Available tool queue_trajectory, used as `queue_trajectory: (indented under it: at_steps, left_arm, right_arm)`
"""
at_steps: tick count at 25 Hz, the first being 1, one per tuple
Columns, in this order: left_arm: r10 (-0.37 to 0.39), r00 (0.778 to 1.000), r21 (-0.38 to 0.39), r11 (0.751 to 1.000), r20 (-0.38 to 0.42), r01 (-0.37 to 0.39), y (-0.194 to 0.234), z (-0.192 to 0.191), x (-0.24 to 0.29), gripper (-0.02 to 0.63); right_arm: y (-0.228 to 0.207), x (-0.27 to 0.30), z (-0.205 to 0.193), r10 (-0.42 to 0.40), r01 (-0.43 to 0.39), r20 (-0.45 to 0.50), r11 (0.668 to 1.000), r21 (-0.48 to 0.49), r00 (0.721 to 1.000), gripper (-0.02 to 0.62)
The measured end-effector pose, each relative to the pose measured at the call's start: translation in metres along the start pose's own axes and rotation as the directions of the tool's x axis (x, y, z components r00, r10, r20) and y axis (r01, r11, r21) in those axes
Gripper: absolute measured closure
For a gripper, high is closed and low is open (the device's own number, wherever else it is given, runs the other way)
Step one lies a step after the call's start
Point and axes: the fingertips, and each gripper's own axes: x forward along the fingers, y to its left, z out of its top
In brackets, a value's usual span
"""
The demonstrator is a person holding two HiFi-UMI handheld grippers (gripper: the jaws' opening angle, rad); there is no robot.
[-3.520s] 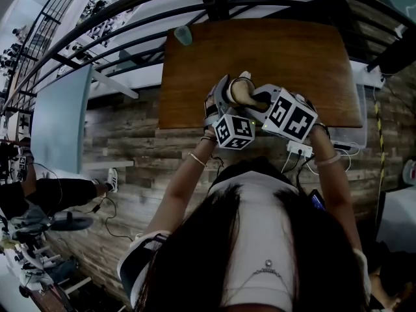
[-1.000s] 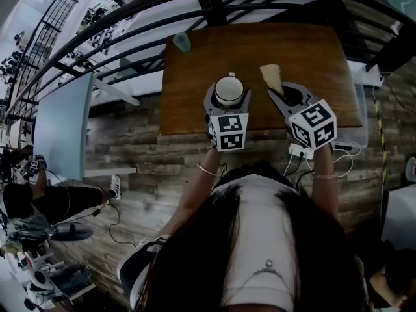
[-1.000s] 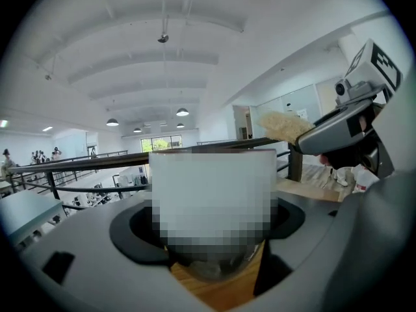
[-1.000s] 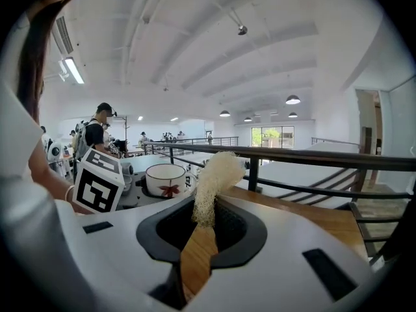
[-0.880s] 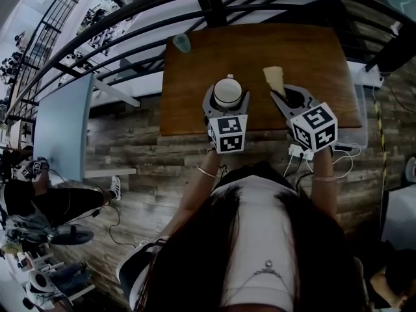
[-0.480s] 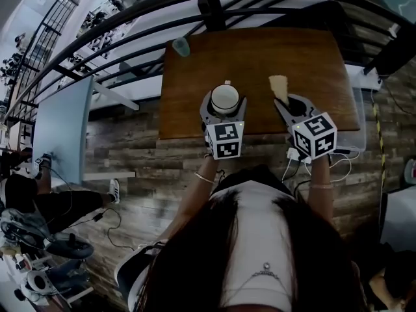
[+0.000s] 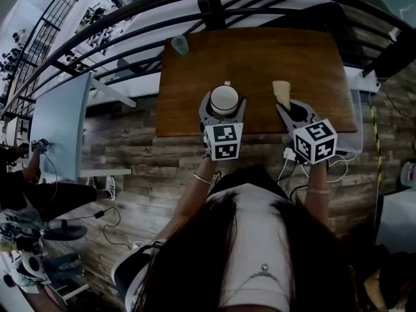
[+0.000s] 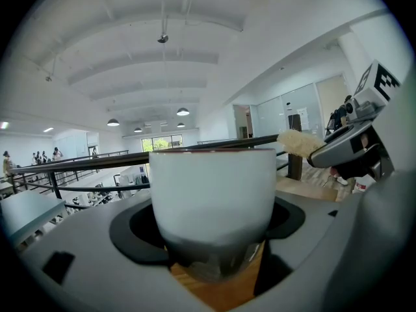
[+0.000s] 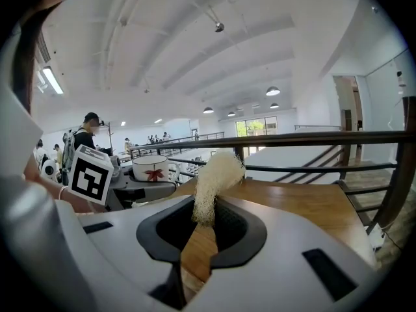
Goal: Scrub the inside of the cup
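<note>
Our right gripper (image 7: pixel 286 107) has its jaws nearly together, pinching the lower end of a pale, fibrous loofah scrubber (image 9: pixel 215 179) that stands up from the jaws and curls over at its top. In the head view the scrubber points toward 12 o'clock over the brown wooden table (image 7: pixel 260 47).

Our left gripper (image 7: pixel 223 111) has its jaws spread wide, clamped on either side of the white ceramic cup with a red leaf print (image 9: pixel 150 168). That cup sits upright, mouth up, over the table's near edge, with its handle at 12 o'clock. The scrubber lies at its 3 o'clock, well apart from it.

Both our forearms reach straight ahead toward 12 o'clock, side by side, each gripper tipped slightly downward with its marker cube nearest our body.

A small pale green tumbler (image 7: pixel 180 44) stands at 11 o'clock from the cup, at the table's far corner.
</note>
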Motion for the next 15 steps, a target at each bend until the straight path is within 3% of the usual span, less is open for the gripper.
queue_trajectory:
  at_steps: [15]
  left_arm:
    - [-0.014, 1.0, -0.008, 1.0, 0.009, 0.014, -0.004, 0.012, -0.001, 0.198]
  right_arm:
    - [-0.005, -0.003, -0.004, -0.009, 0.009, -0.009, 1.0, 0.01, 1.0, 0.522]
